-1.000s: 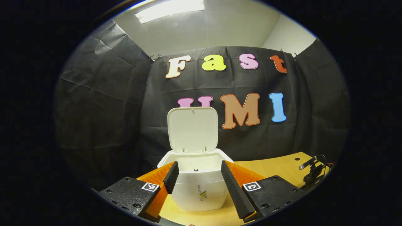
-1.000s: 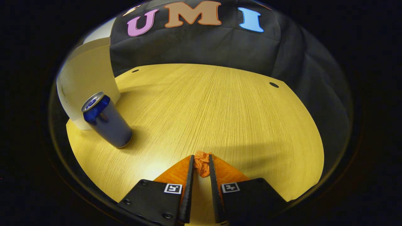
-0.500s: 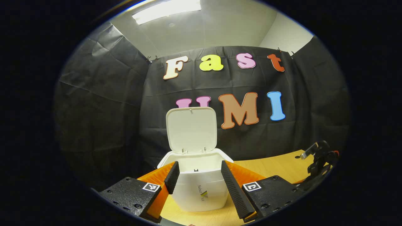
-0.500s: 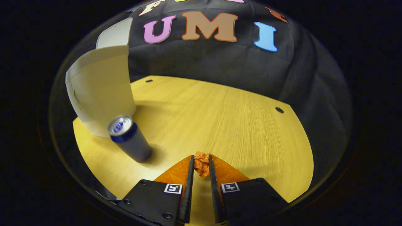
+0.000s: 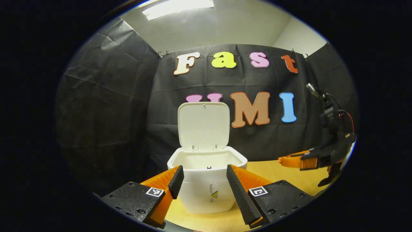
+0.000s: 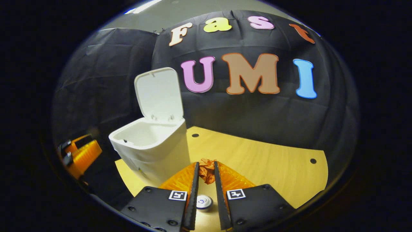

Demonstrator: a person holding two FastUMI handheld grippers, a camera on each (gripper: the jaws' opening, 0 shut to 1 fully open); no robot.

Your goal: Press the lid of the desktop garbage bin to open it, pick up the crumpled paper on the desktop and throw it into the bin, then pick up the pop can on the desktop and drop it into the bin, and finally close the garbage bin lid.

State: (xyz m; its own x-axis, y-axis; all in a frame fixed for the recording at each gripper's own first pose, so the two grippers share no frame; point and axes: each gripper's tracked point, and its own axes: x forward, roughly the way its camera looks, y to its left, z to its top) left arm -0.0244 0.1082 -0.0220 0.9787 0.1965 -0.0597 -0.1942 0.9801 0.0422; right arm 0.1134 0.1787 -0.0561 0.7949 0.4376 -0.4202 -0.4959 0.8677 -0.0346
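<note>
One crumpled paper (image 6: 206, 170), orange, sits pinched between the jaws of the right gripper (image 6: 205, 167), both fingers pressing on it, held up off the tabletop (image 6: 264, 161). Seen in the right gripper view, the garbage bin (image 6: 154, 148) stands at about ten o'clock from the paper, near it but not touching, its white lid (image 6: 159, 93) swung upright on the rear hinge and the mouth open. Directly below the paper, at six o'clock between the fingers, the silver top of the pop can (image 6: 203, 202) shows, standing on the tabletop. At nine o'clock, far to the side of the bin, part of the left gripper (image 6: 79, 154) appears.

In the left gripper view, the left gripper (image 5: 204, 175) has its jaws spread wide and holds nothing; the bin (image 5: 207, 183) stands between and beyond its fingers, with the raised lid (image 5: 203, 125) at twelve o'clock above the open mouth. Whether the fingers touch the bin's walls cannot be told. At three o'clock, the right gripper (image 5: 286, 160) hangs above the tabletop (image 5: 283, 172), its tips turned toward the bin.
</note>
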